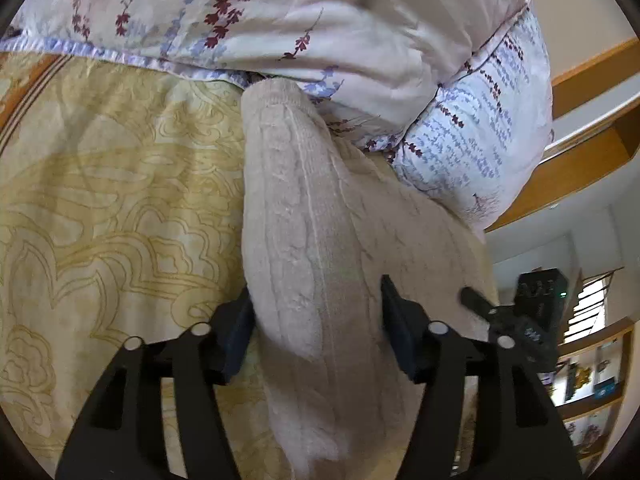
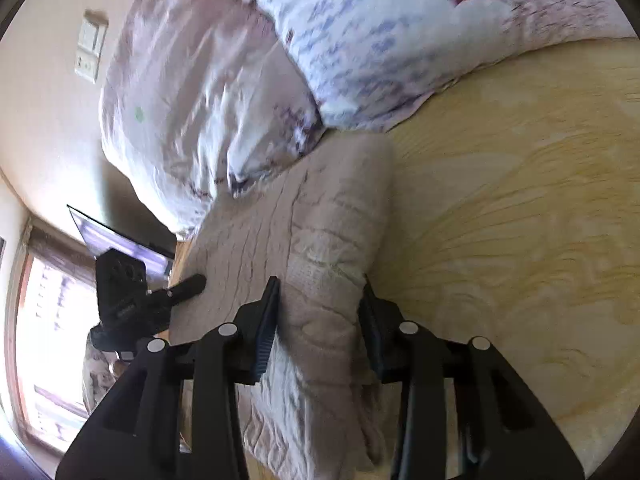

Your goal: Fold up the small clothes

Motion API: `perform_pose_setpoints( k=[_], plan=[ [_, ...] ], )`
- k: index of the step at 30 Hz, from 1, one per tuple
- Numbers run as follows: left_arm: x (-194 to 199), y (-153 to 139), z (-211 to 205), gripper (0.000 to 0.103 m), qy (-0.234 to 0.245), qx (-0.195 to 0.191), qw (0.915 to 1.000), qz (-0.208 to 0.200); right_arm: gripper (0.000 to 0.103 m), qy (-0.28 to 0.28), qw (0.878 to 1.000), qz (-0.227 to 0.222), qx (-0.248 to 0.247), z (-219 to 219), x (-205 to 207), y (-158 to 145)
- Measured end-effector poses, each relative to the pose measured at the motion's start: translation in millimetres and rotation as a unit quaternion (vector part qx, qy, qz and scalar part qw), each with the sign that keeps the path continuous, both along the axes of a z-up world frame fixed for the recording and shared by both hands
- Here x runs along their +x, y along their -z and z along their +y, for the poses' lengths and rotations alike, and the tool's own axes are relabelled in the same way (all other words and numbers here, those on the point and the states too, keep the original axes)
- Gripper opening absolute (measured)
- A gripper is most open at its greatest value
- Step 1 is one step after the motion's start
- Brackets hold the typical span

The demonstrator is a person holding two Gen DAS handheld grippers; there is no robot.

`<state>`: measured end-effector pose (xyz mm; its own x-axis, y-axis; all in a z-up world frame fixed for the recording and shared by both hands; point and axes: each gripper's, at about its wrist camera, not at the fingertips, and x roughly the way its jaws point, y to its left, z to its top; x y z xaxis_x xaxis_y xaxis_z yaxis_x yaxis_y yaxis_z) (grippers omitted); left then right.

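A beige cable-knit garment point(image 1: 304, 220) lies in a long folded strip on the yellow patterned bed sheet point(image 1: 120, 180). My left gripper point(image 1: 316, 316) stands open astride its near end; the thick fold lies between the fingers, against the left pad, and the right finger rests on the flatter cloth. In the right wrist view the same garment point(image 2: 320, 220) is bunched between the pads of my right gripper point(image 2: 320, 308), which is shut on that bunch. The garment's far end reaches the quilt.
A floral white and lilac quilt point(image 1: 320, 20) is heaped at the far side of the bed point(image 2: 380, 40). The bed's edge falls away at the right in the left wrist view. Wooden shelves point(image 1: 592, 380) and a bright window point(image 2: 48, 320) stand beyond.
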<state>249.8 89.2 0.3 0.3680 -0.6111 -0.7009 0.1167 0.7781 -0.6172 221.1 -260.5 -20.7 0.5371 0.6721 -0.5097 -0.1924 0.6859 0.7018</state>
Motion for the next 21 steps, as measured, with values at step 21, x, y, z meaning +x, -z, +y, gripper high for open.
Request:
perform_pose_setpoints(
  k=[21],
  plan=[
    [-90,-49,4,0.073,-0.032,0.113,0.9890,-0.090,0.044,0.038,0.982,-0.142,-0.121,19,-91,-38]
  ],
)
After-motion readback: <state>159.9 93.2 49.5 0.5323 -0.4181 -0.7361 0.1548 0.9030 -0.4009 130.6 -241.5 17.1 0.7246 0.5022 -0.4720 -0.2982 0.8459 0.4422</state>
